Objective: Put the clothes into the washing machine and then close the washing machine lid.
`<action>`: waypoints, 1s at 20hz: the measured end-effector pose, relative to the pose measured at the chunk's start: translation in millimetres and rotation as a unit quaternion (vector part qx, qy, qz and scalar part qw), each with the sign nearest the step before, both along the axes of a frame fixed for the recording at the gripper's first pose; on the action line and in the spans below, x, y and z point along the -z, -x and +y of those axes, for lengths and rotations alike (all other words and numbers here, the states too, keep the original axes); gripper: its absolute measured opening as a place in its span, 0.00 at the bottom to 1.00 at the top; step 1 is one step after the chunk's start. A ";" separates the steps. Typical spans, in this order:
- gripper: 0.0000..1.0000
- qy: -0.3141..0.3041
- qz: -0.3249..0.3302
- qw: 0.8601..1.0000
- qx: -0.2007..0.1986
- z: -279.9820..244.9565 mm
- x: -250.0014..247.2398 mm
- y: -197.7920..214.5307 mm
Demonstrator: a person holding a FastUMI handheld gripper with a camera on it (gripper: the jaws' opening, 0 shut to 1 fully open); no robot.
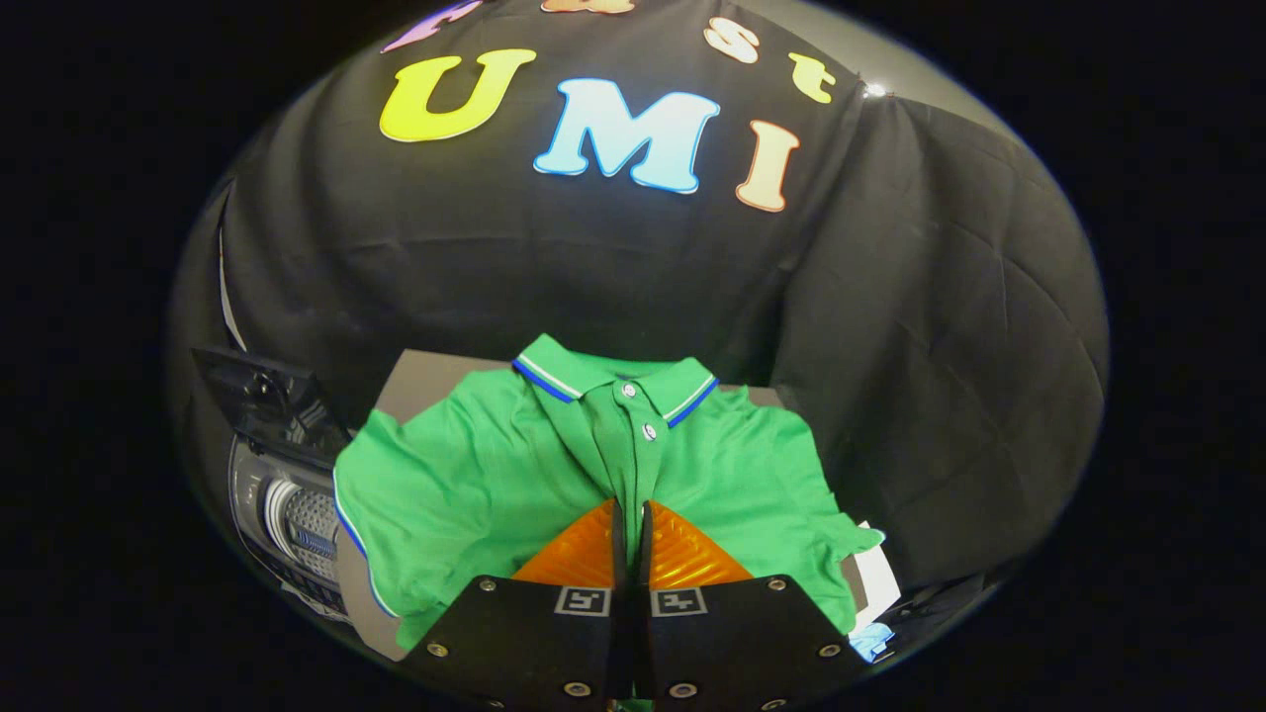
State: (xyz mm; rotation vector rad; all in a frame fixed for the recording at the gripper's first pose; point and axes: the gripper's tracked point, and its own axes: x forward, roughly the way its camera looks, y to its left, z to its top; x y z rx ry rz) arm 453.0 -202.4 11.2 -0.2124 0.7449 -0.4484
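**A:** Where's the gripper (630,509) right now?

**B:** Low over the green polo shirt (475,494). The two fingers are drawn almost together, just a thin slit between them, and a fold of the shirt's front, below the button placket, is pinched in that slit. Both fingers press on the cloth.

**A:** And the shirt itself?

**B:** Spread across a grey desk (425,381), collar (593,374) toward the far edge, near the black cloth wall (940,346). Collar has a white and blue stripe along its rim, and two pale buttons sit below it. The fabric is bunched up toward the fingers, creases running in from both sleeves.

**A:** How much of the desk does it cover?

**B:** Most of it. A bare grey patch shows at the far left corner, a sliver at the far right. One sleeve hangs over the left edge, its cuff trimmed blue and white.

**A:** The washing machine?

**B:** Just off the desk's left edge, beside that sleeve. The washing machine (282,514) has its dark lid (262,391) raised, and the perforated metal drum (312,519) is visible inside.

**A:** Anything at the right?

**B:** Something white (878,578) at the near right corner, partly under the shirt's hem. Can't tell what it is.
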 end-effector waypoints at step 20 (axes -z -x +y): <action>0.01 -0.001 -0.118 0.991 -0.061 183.5 -151.4 -20.7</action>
